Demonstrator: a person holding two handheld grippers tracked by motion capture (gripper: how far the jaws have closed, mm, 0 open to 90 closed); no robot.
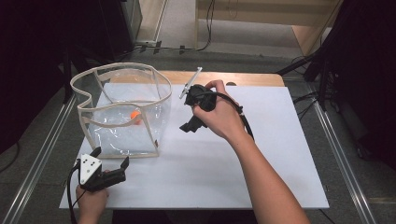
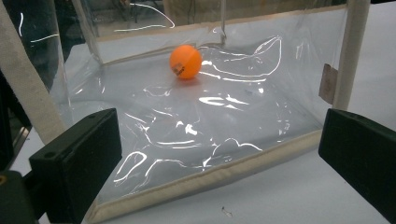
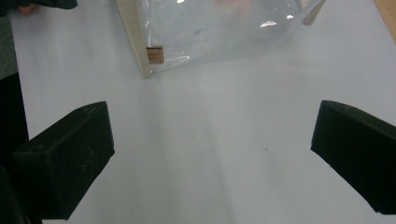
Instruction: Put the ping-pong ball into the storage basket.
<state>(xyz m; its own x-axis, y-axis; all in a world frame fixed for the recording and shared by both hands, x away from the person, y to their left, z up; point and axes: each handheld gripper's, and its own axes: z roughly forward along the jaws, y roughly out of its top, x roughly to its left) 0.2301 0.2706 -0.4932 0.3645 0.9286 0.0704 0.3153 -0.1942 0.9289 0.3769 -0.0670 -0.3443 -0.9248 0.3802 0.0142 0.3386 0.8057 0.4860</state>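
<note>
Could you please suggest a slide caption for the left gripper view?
Open left claw facing a clear plastic bag with beige fabric trim, a small orange ball resting inside.

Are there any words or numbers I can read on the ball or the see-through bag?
None can be read.
Orange ball: a dark printed mark, too blurred to read.
Small brown tag on the clear bag: tiny print, too small to read.

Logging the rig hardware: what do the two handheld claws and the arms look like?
Both are black. The left claw has blocky rectangular jaws, a grey three-cornered plate with dark dots on top, and a black cable trailing off. The right claw has a black cable looping over the hand and a thin silvery rod sticking up. Forearms are bare, no sleeves.
</note>
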